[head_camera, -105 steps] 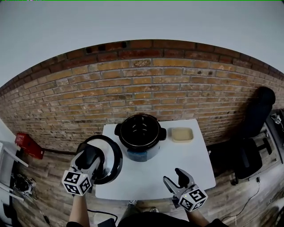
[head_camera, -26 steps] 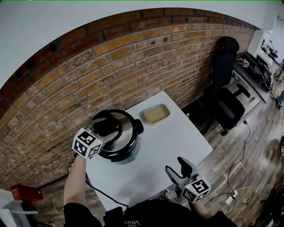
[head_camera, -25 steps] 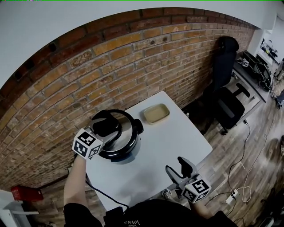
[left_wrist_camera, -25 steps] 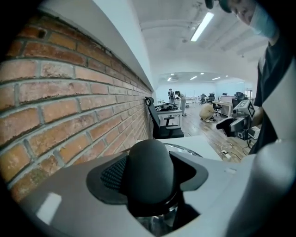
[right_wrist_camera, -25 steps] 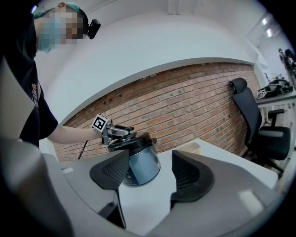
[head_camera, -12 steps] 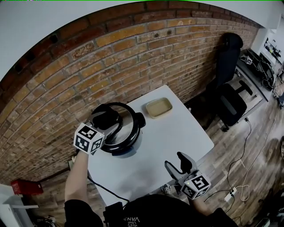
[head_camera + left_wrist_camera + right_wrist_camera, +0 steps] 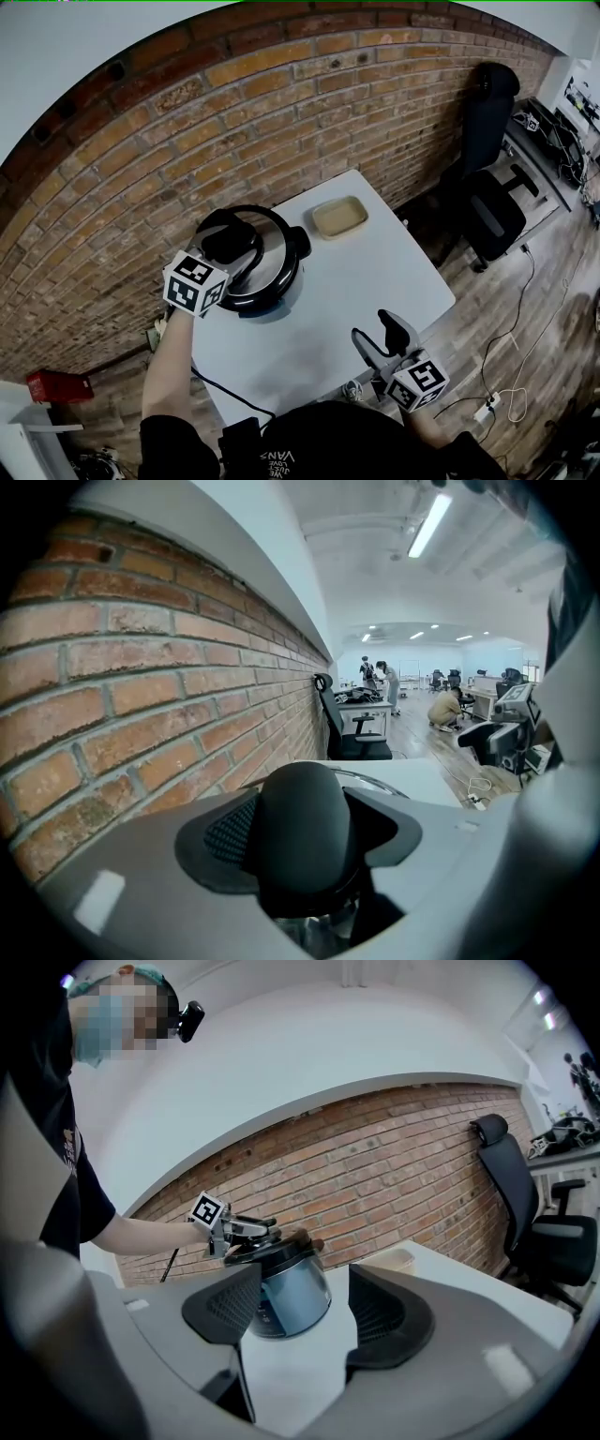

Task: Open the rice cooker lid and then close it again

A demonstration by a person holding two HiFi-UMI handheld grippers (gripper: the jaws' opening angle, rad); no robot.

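Note:
The rice cooker (image 7: 267, 281) stands at the back left of the white table (image 7: 375, 281), a dark blue-grey pot with black side handles. Its round lid (image 7: 272, 258) lies on top of the pot. My left gripper (image 7: 234, 246) is shut on the lid's black knob (image 7: 305, 803), which fills the gap between the pads in the left gripper view. From the right gripper view the cooker (image 7: 286, 1293) and the left gripper (image 7: 246, 1230) on its lid show straight ahead. My right gripper (image 7: 380, 339) is open over the table's near edge, holding nothing.
A shallow beige dish (image 7: 338, 217) sits on the table to the right of the cooker. A brick wall (image 7: 234, 122) runs close behind the table. A black office chair (image 7: 492, 211) stands to the right, and a cable (image 7: 511, 394) lies on the wood floor.
Several seconds ago the lid hung in my left gripper to the left of the open pot; now it lies on the pot. Over the last second only the head view shifted slightly.

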